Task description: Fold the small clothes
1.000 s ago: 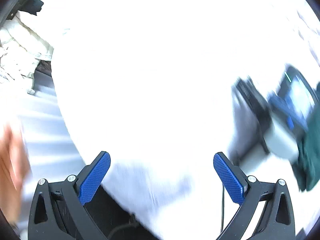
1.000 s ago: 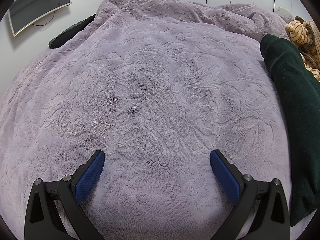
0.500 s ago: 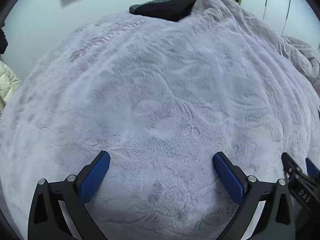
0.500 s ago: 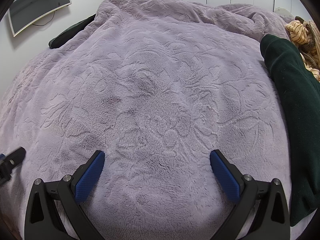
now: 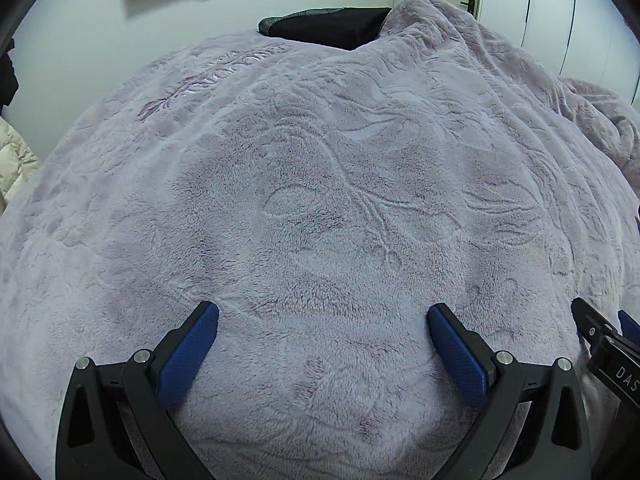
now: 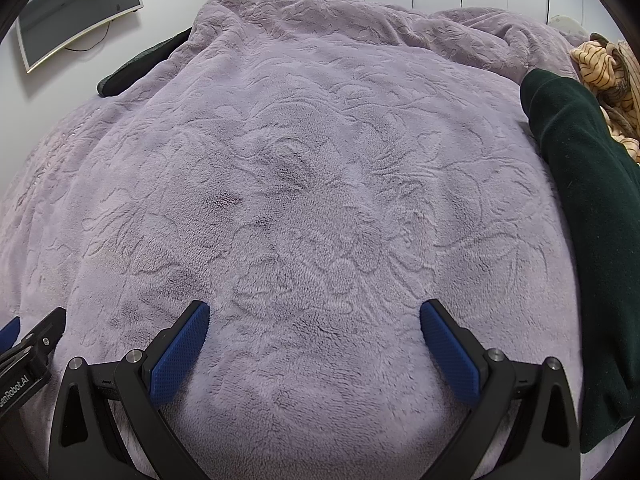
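Note:
A dark green garment (image 6: 576, 208) lies along the right side of the bed in the right wrist view, with a striped orange-tan garment (image 6: 608, 76) bunched behind it. My right gripper (image 6: 314, 316) hovers open over the lilac fleece blanket (image 6: 312, 184), left of the green garment, holding nothing. My left gripper (image 5: 322, 318) is open above the same blanket (image 5: 320, 184), also holding nothing. No clothes lie between either pair of fingers. Each gripper shows at the other view's edge: the right gripper (image 5: 608, 344) at the left wrist view's right, the left gripper (image 6: 28, 344) at the right wrist view's left.
A dark pillow or cushion (image 5: 328, 30) rests at the far edge of the bed. A curved monitor (image 6: 76, 8) hangs on the white wall. White wardrobe doors (image 5: 560, 12) stand behind the bed. A cream quilted coat (image 5: 14, 156) sits at the left.
The left gripper swung from a blurred, overexposed view down to face the bed and settled beside the right gripper. The right gripper has stayed still.

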Motion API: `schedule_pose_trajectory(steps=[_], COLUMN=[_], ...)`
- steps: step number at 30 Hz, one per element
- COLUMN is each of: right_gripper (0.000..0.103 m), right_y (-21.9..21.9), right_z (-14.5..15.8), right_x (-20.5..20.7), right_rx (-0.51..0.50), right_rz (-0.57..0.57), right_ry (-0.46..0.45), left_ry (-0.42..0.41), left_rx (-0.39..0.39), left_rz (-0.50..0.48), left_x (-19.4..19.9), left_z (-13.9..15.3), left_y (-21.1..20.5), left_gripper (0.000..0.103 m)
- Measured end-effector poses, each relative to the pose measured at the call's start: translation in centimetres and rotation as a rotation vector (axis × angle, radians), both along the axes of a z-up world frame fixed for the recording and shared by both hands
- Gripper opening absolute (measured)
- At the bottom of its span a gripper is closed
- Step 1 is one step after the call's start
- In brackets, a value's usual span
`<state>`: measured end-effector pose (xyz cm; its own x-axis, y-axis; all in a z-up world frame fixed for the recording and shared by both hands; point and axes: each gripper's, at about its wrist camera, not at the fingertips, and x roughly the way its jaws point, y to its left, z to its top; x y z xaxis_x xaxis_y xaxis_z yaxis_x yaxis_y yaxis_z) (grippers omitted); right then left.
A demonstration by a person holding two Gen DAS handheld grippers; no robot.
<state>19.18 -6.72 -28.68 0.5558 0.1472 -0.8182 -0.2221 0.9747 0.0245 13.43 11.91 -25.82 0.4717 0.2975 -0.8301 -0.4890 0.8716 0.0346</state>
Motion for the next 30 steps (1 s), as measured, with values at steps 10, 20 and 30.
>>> schedule_pose_trajectory(steps=[10, 20, 30], right_gripper=[0.103, 0.103, 0.103], right_y=[0.0, -0.02, -0.01], right_z=[0.0, 0.0, 0.01], right_x=[-0.01, 0.0, -0.01], right_rx=[-0.001, 0.001, 0.001], right_rz=[0.0, 0.0, 0.0], right_ry=[0.0, 0.0, 0.0], left_ry=[0.011, -0.008, -0.008], left_rx=[-0.027, -0.033, -0.034], left_rz=[0.003, 0.004, 0.004], left_x=[0.18, -0.28, -0.44], left_z=[-0.5, -0.2, -0.05], left_y=[0.71, 0.74, 0.51], left_gripper=[0.103, 0.103, 0.103])
